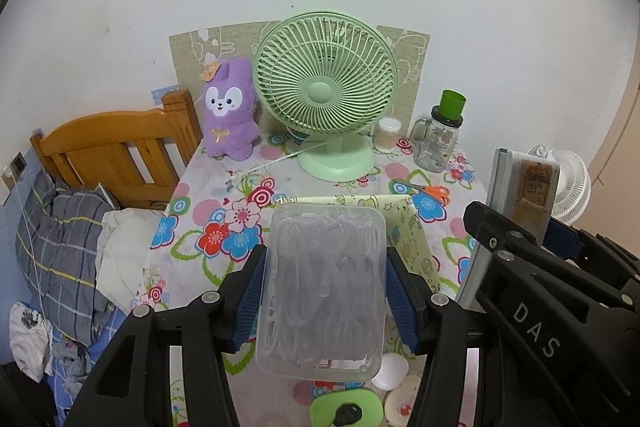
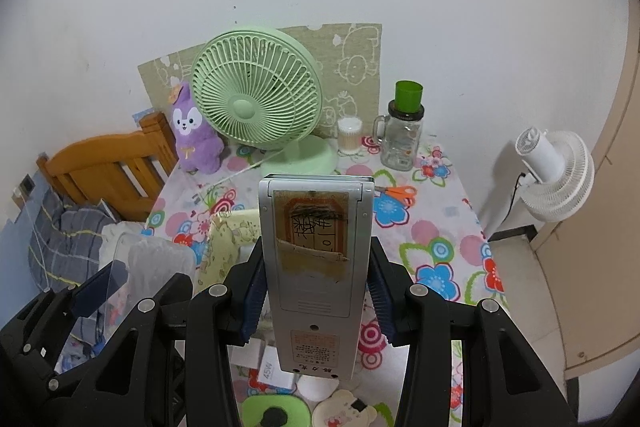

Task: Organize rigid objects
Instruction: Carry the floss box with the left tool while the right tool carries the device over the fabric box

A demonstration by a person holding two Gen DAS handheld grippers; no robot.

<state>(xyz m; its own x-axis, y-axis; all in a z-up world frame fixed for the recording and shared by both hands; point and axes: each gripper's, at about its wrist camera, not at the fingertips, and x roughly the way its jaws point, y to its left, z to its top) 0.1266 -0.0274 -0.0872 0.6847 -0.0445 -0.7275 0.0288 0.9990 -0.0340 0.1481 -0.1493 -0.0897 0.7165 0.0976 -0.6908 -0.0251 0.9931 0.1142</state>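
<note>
A clear plastic box (image 1: 324, 287) with white pieces inside is held above the flowered table (image 1: 224, 187), my left gripper (image 1: 326, 255) shut on its two long sides. In the right wrist view the same box (image 2: 160, 263) and the left gripper (image 2: 136, 279) show at the lower left. My right gripper (image 2: 316, 251) is shut on a grey remote-like device (image 2: 316, 227), held upright with its back and a worn yellowed label facing the camera. From the left wrist view that device (image 1: 520, 195) and the right gripper (image 1: 520, 231) are close by on the right.
At the back of the table stand a green fan (image 1: 326, 91), a purple plush (image 1: 228, 111), a swab tub (image 1: 387, 135) and a glass jar (image 1: 438, 139) under a green cup. Orange scissors (image 1: 428, 190) and a yellow pouch (image 1: 400, 223) lie mid-table. A wooden bedhead (image 1: 116, 147) is left, a white fan (image 2: 554, 171) right.
</note>
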